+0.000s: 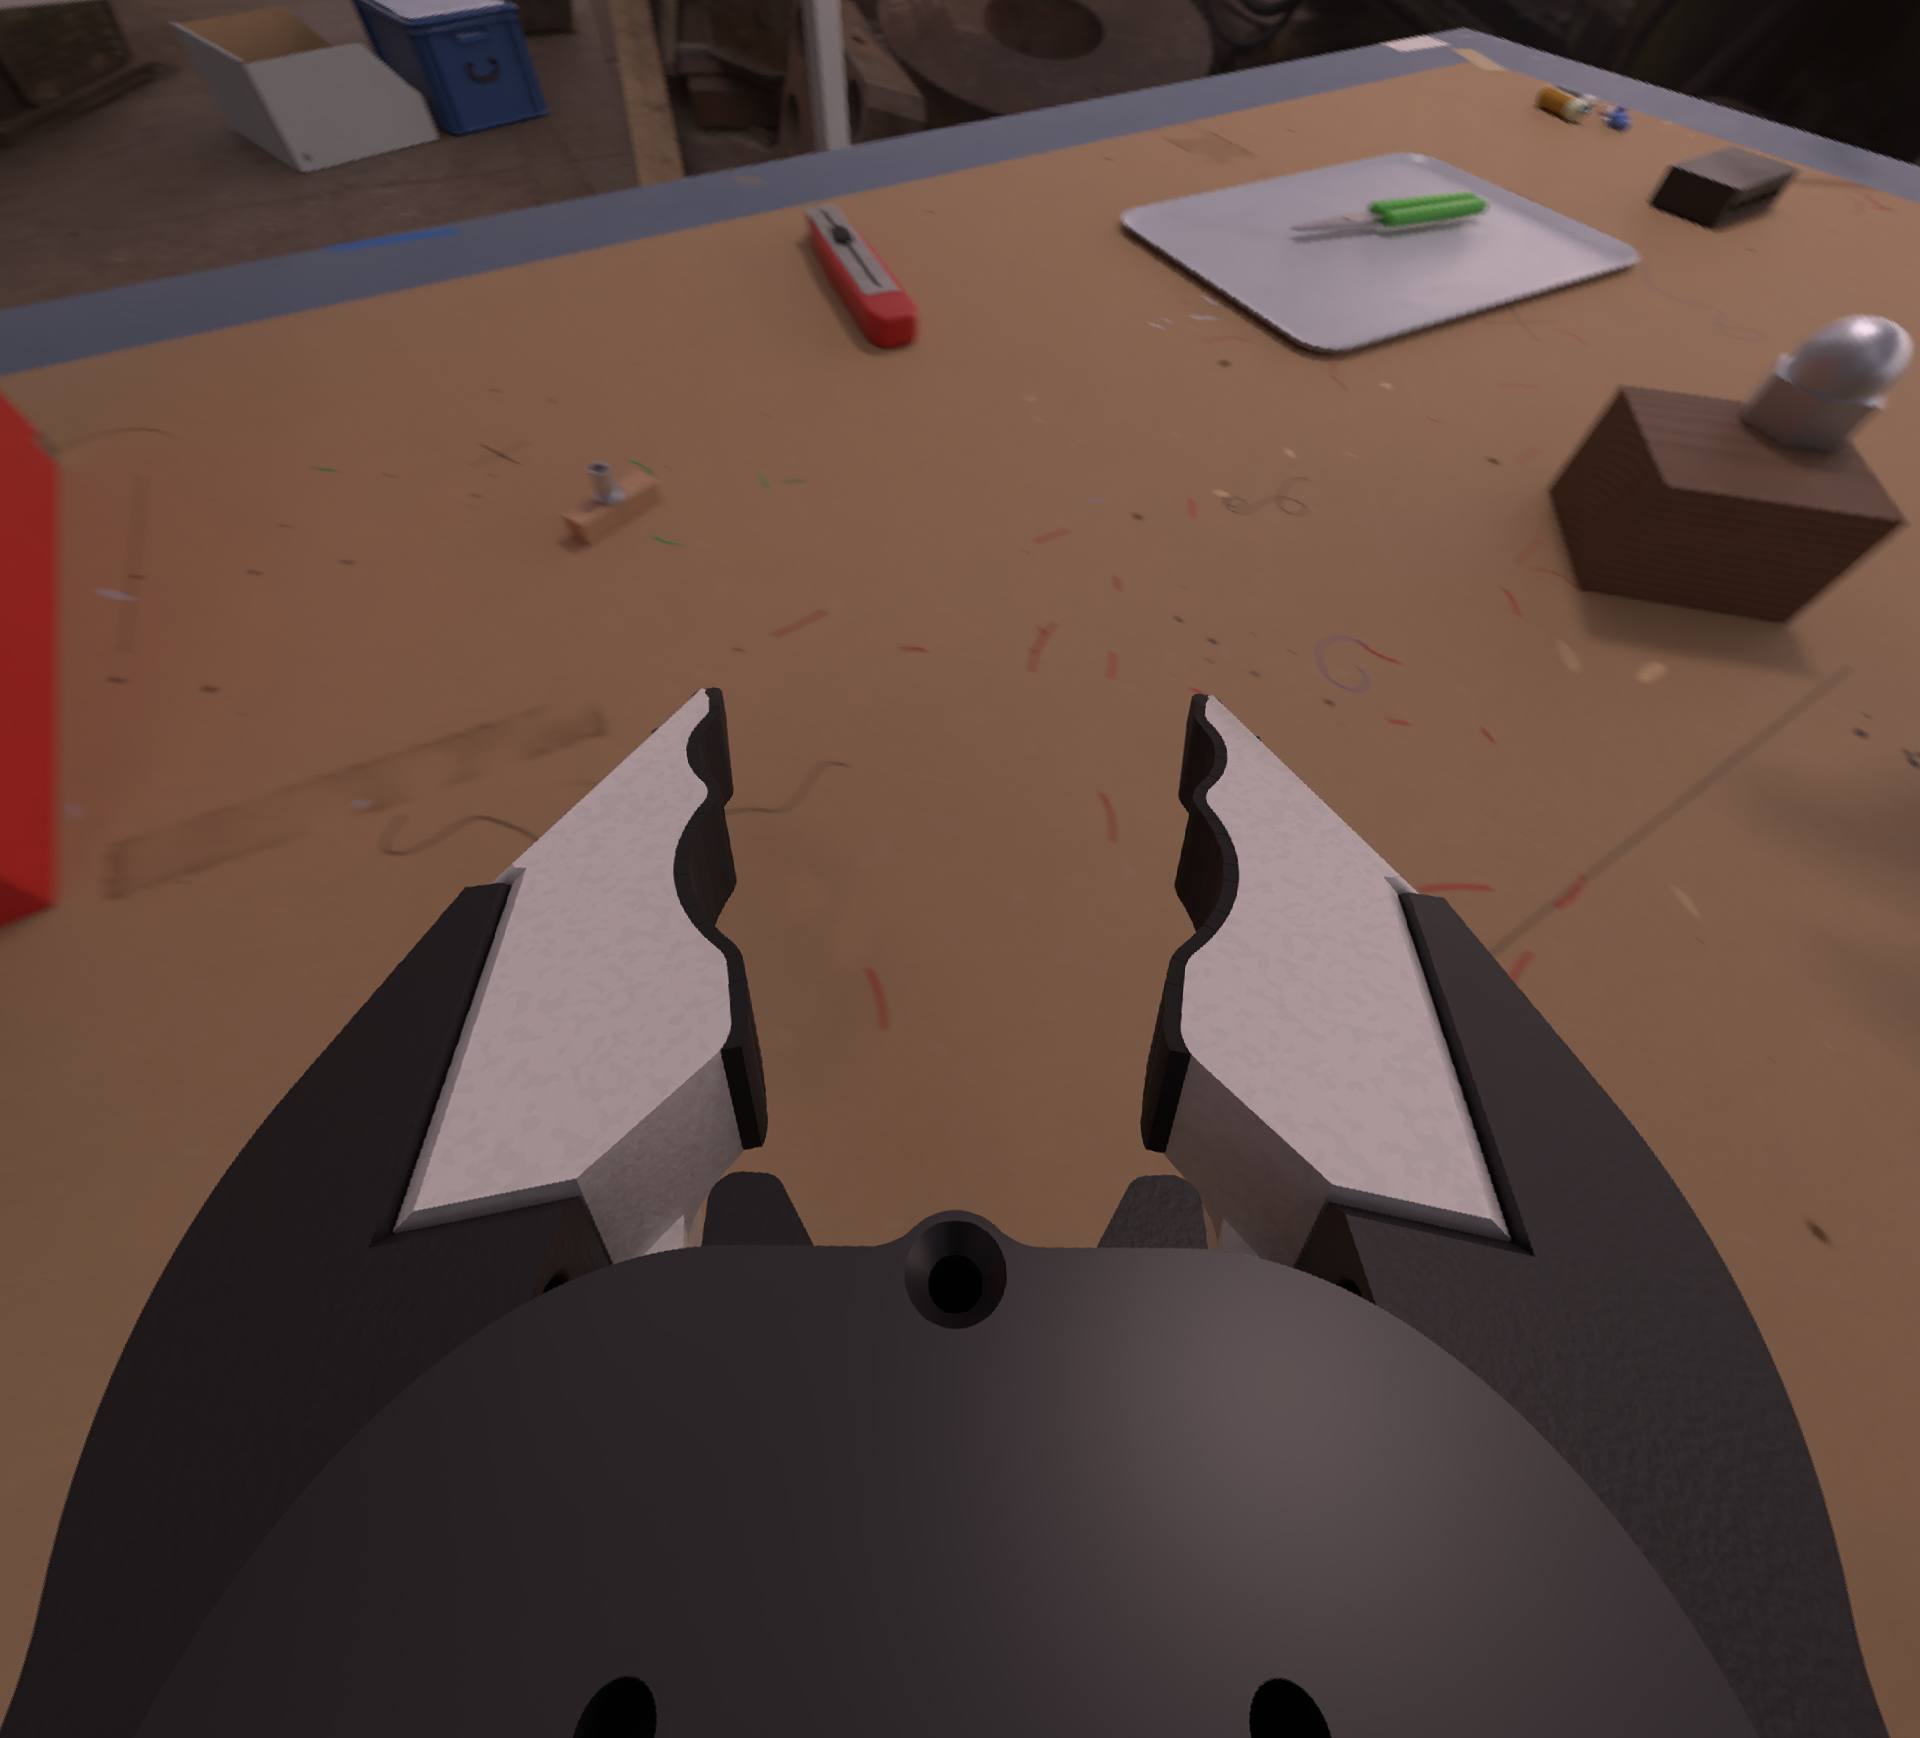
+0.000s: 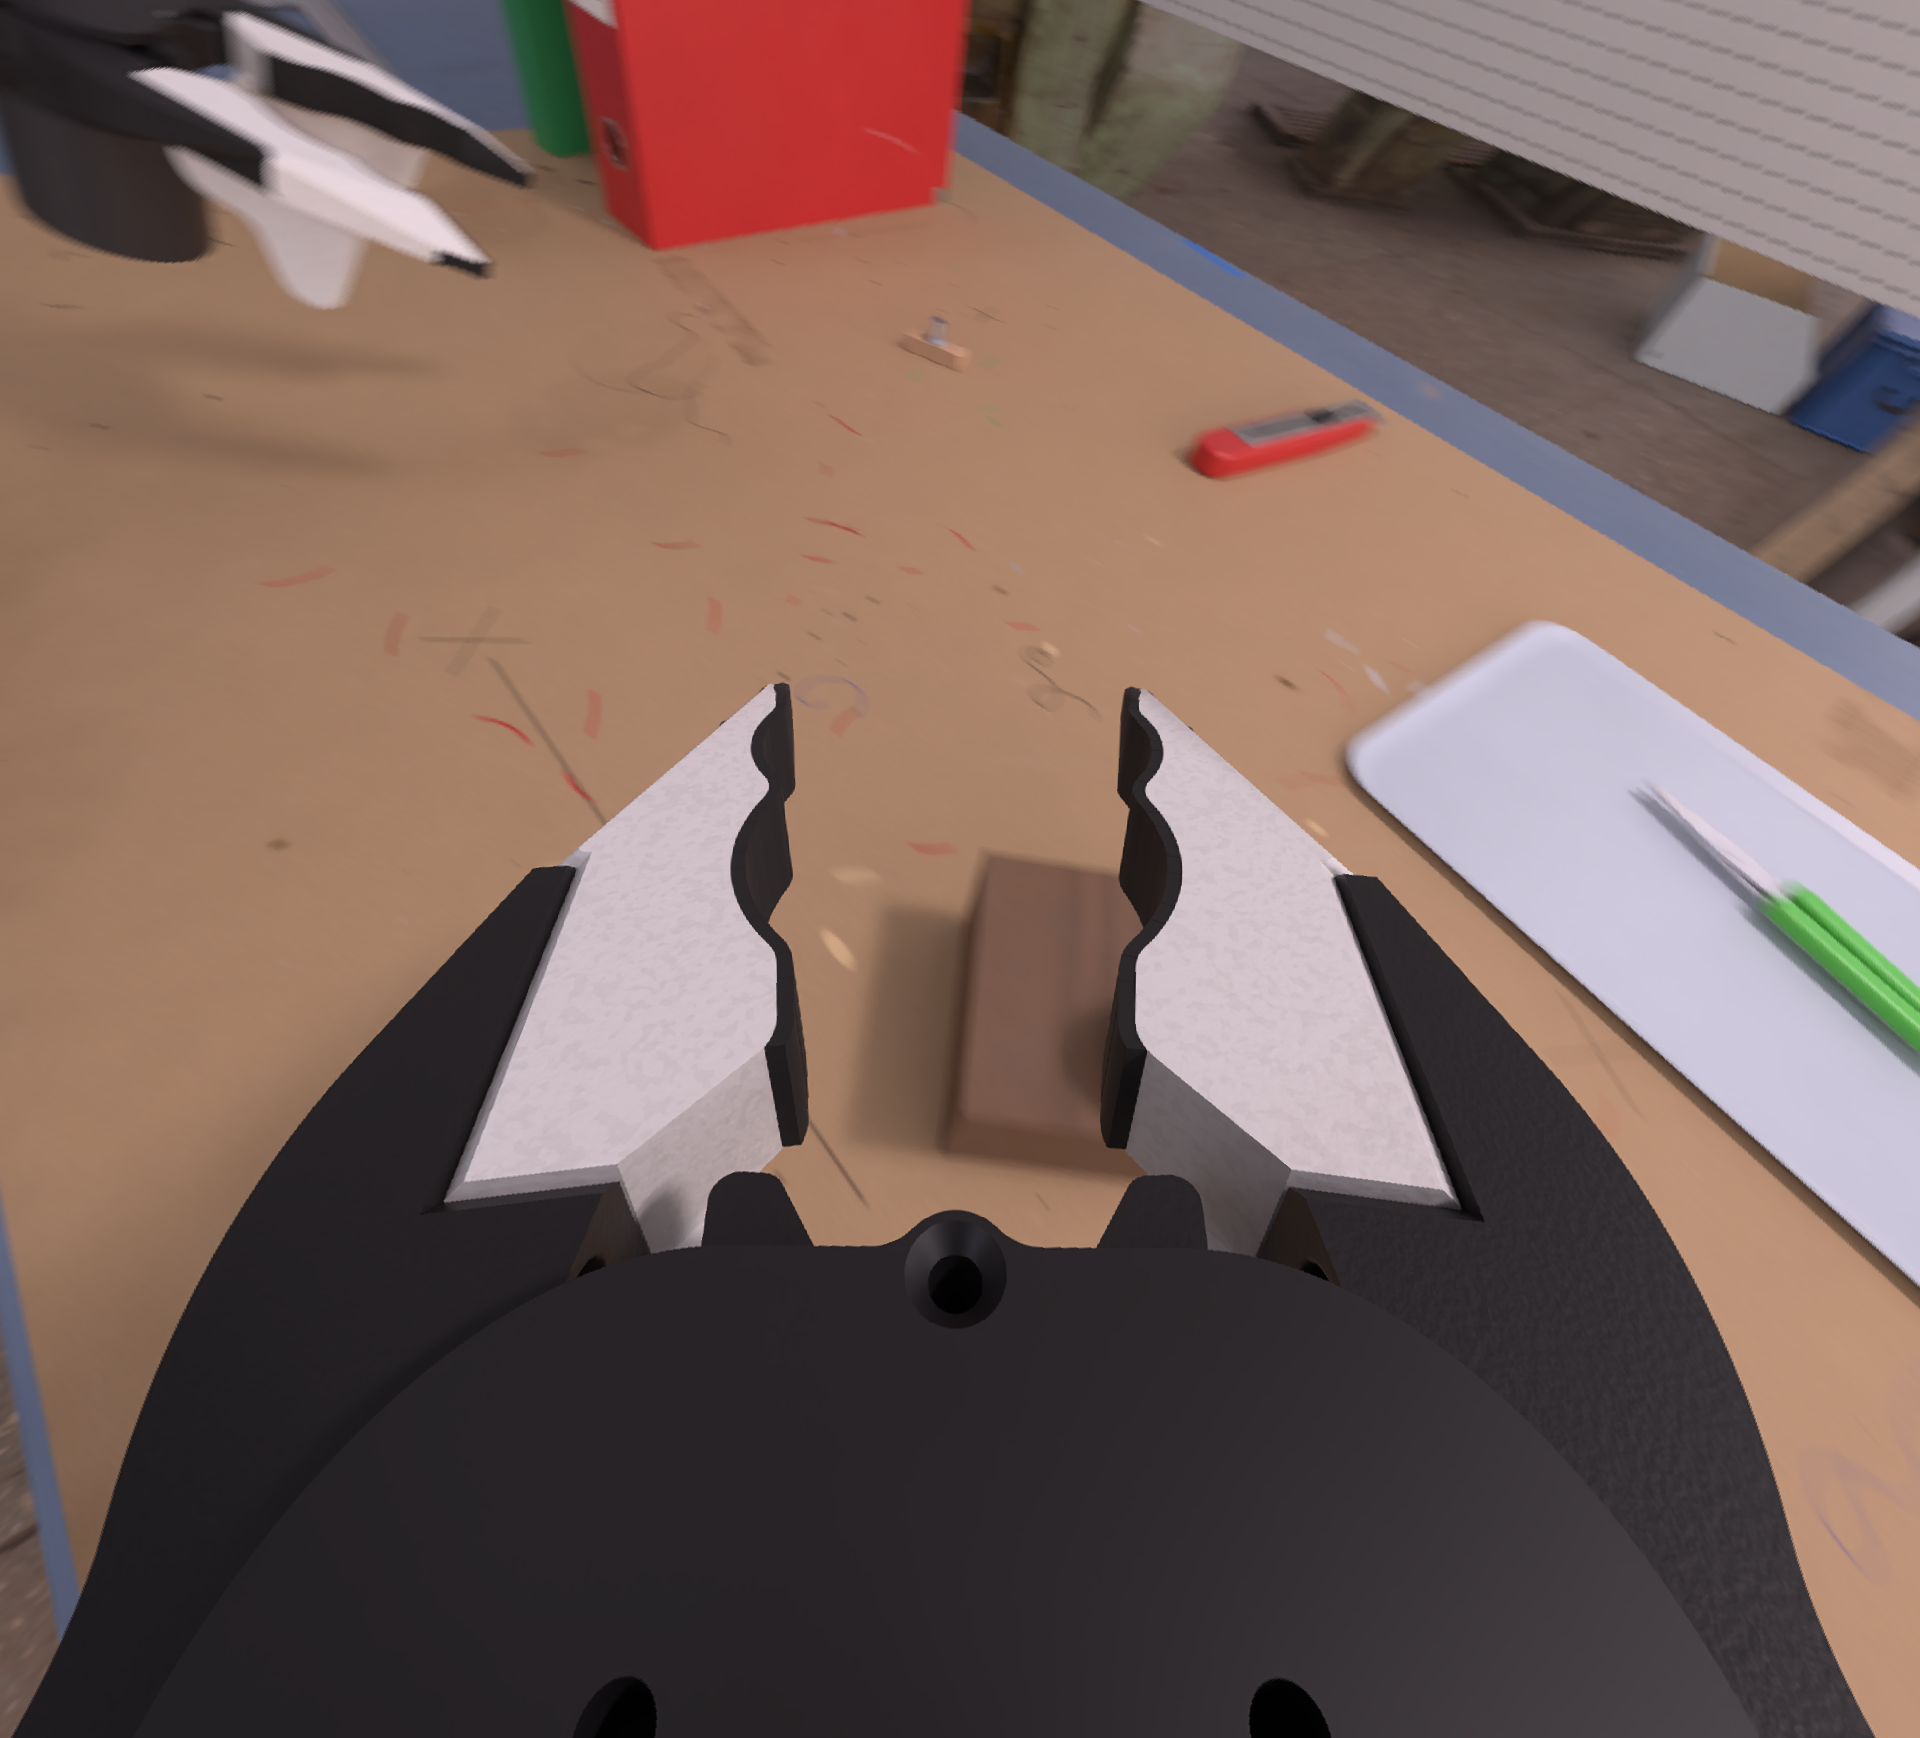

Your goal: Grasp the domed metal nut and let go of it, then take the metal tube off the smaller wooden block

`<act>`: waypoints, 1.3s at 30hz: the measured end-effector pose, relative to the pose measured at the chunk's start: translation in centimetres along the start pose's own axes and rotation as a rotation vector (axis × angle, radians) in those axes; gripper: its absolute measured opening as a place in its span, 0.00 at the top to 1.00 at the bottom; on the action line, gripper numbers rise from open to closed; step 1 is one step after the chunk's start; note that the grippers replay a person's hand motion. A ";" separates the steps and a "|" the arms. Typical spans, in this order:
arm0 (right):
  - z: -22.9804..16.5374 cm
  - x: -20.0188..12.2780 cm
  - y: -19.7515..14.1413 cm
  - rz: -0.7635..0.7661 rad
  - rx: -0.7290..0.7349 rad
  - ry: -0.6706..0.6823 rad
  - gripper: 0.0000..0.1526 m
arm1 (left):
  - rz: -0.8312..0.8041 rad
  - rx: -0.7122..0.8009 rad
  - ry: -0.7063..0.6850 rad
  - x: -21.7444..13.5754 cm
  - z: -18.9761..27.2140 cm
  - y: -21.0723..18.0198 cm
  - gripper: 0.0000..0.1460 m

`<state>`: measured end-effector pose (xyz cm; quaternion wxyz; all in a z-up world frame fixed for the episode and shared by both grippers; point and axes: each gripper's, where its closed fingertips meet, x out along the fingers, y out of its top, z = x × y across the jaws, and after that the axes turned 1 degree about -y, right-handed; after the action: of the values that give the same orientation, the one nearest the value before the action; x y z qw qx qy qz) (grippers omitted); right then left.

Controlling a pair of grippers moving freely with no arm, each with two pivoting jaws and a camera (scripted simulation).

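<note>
The domed metal nut stands on the larger dark wooden block at the right of the left wrist view. The short metal tube stands upright on the smaller light wooden block, far left of centre. My left gripper is open and empty above the bench, well short of both. My right gripper is open and empty, with the dark block below between its fingers; the nut does not show there. The small block with the tube lies far ahead. The left gripper hovers at upper left.
A red utility knife lies near the far edge. A grey tray holds a green-handled tool. A small dark block sits behind it. A red binder and a green binder stand at the bench end.
</note>
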<state>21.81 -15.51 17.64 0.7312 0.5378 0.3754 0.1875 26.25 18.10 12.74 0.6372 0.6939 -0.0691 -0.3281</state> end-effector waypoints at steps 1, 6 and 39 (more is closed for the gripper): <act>-1.4 1.3 0.7 0.006 -0.004 0.039 0.60 | -0.002 -0.002 0.016 -0.1 -1.0 0.7 0.40; -3.7 11.8 1.2 -0.010 -0.002 0.126 0.56 | 0.008 -0.001 -0.023 2.6 -3.2 5.1 0.42; -2.1 21.3 -4.0 -0.042 0.020 0.194 0.63 | -0.308 0.403 -0.133 15.2 -10.1 8.4 0.53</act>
<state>33.58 -1.11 6.26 0.6897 0.5164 0.4575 0.2197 46.19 17.25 14.69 0.4229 0.7860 -0.0684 -0.4457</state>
